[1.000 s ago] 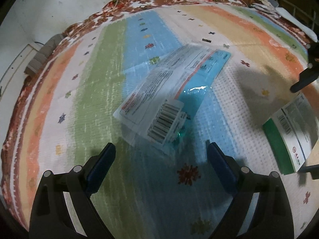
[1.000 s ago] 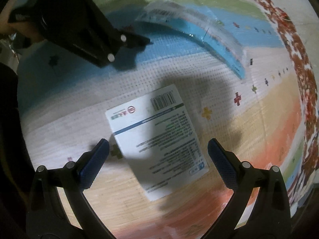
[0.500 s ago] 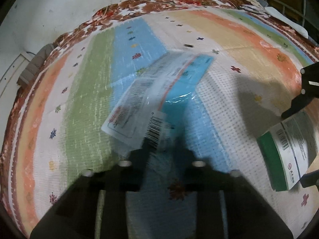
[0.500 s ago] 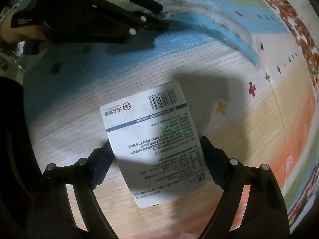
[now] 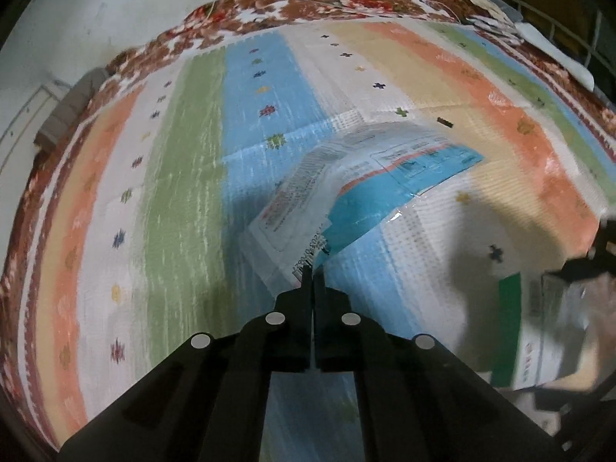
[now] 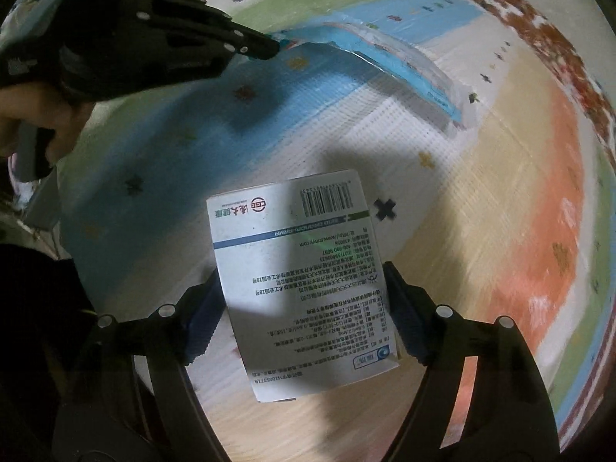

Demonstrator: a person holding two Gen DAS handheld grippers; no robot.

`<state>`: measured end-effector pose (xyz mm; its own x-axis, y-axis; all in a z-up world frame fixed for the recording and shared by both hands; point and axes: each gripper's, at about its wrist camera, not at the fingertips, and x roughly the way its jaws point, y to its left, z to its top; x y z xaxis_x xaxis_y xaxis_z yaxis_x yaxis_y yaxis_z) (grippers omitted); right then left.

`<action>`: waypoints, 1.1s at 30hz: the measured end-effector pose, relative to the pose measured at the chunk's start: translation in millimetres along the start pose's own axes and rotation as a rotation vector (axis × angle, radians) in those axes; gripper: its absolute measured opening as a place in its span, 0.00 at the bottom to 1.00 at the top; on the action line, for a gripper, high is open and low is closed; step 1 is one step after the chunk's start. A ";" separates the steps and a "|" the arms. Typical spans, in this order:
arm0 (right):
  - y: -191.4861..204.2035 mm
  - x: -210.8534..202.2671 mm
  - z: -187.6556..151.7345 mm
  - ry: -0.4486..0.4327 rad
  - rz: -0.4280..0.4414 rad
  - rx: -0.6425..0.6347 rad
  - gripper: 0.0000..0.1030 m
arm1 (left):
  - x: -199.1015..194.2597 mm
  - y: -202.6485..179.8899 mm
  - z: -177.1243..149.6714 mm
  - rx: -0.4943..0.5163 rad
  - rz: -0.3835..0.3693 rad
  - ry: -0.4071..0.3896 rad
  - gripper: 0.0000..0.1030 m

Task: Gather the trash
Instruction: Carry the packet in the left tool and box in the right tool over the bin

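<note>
Currently left gripper [image 5: 312,277] fingers pinch the near corner of the blue-and-white clear plastic wrapper [image 5: 369,188] above the striped rug [image 5: 184,177]. Right gripper [image 6: 304,308] fingers are closing, pads against the white printed cardboard box [image 6: 304,277].

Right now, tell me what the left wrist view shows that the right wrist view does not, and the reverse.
Left wrist only: the wire rack past the rug's far edge, and the box's green side.

Right wrist only: the white medicine box's printed face with barcode between the closing right gripper pads, which touch its sides, and the person's hand.

Both: the striped rug, and the left gripper shut on the blue plastic package.
</note>
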<state>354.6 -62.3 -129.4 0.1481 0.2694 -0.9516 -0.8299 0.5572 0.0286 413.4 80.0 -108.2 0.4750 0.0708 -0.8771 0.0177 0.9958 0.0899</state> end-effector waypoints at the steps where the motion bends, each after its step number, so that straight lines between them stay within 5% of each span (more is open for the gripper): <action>1: 3.7 -4.9 -3.7 -0.007 -0.002 0.022 0.71 | -3.5 1.3 -0.2 -0.016 -0.005 0.008 0.00; 8: 9.7 -42.1 -29.3 -0.044 -0.048 0.180 0.71 | -45.2 9.8 -11.3 -0.175 -0.088 0.053 0.00; 19: 13.8 -101.1 -51.9 -0.137 -0.100 0.330 0.71 | -108.5 6.1 -56.3 -0.277 -0.194 0.069 0.00; 33: 55.8 -161.6 -92.0 -0.251 -0.123 0.381 0.71 | -174.6 -25.6 -113.1 -0.286 -0.313 0.042 0.00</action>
<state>234.9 -147.0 -2.2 0.3974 0.3384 -0.8530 -0.5481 0.8330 0.0752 230.5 48.7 -10.7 0.4488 -0.2408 -0.8606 -0.0928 0.9452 -0.3129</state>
